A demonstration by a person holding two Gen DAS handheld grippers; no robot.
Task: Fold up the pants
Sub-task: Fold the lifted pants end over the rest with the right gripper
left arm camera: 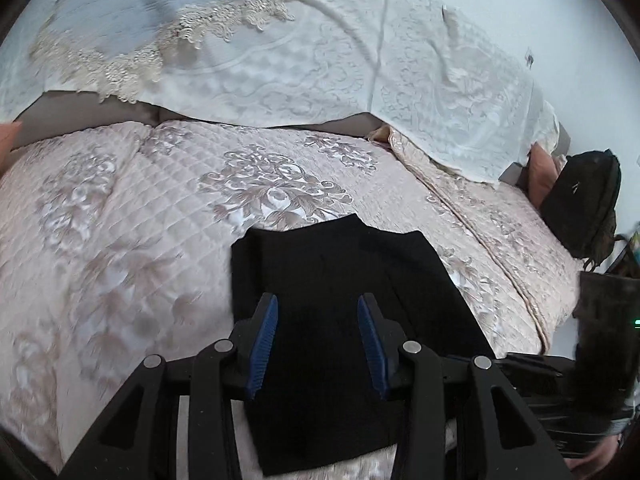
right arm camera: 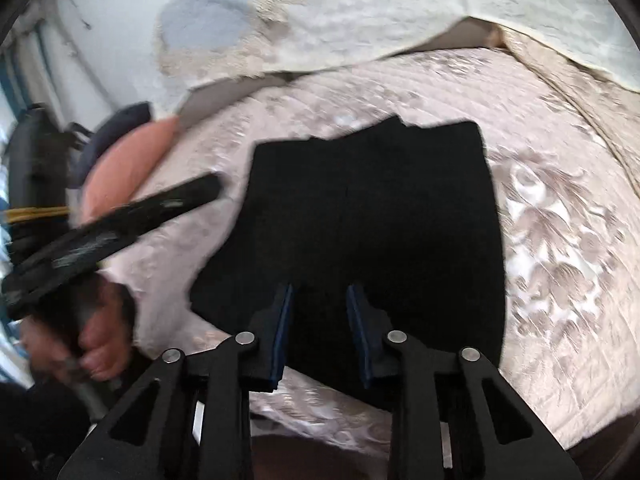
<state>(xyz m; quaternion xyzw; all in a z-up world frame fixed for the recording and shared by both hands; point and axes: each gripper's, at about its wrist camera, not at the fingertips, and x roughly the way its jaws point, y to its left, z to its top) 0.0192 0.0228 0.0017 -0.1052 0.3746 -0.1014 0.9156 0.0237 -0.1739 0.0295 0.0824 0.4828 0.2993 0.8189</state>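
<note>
Black pants (left arm camera: 340, 280) lie folded flat on the quilted bed (left arm camera: 120, 220). Left gripper (left arm camera: 317, 312) and right gripper (right arm camera: 320, 300) hover above them, both released, fingers spread, grasping nothing.

quilted floral bedspread (left arm camera: 120, 220) | white lace cover (left arm camera: 320, 60) behind | black backpack (left arm camera: 580, 204) far right | orange pillow (right arm camera: 128, 152)

Both grippers' fingers (left arm camera: 266, 340) (right arm camera: 362, 328) spread apart.

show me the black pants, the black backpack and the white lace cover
black pants (right arm camera: 372, 216): right wrist view, middle of the folded cloth
black backpack (left arm camera: 580, 204): left wrist view, its front panel
white lace cover (left arm camera: 304, 68): left wrist view, its patterned middle
</note>
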